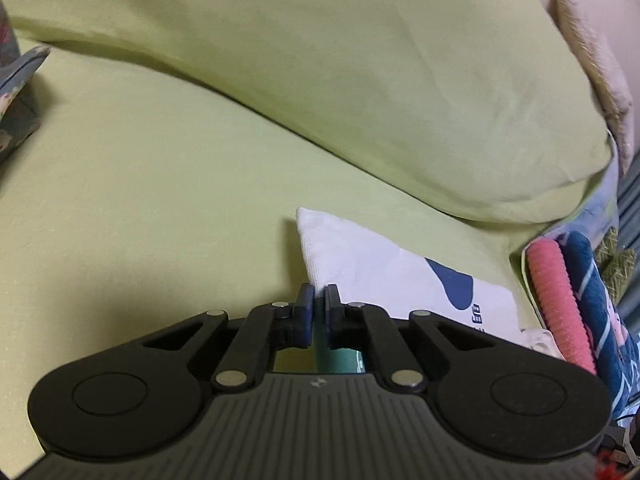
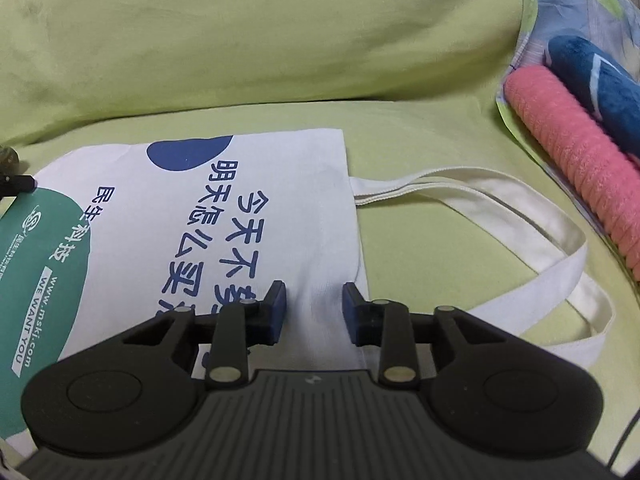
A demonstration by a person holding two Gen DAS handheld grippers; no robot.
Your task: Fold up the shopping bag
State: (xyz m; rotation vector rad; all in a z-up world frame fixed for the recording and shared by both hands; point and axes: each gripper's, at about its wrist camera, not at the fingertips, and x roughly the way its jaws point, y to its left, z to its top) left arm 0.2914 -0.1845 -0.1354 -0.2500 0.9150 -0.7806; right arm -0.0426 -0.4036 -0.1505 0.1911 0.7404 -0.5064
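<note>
A white shopping bag (image 2: 280,208) with blue characters and a green patch lies flat on the yellow-green bed sheet (image 2: 420,152). Its two cream handles (image 2: 560,240) trail off to the right. My right gripper (image 2: 315,308) is open, hovering low over the bag's right edge near the handle end, with nothing between its fingers. In the left wrist view the bag (image 1: 360,264) shows as a white corner with a blue patch. My left gripper (image 1: 319,308) is shut on the bag's edge there, a strip of fabric showing between the pads.
A large yellow-green pillow (image 1: 360,80) lies behind the bag. A pink ribbed roll (image 2: 576,160) and a blue plush item (image 2: 600,80) sit on patterned cloth at the right. A dark floral cushion (image 1: 16,92) is at the far left.
</note>
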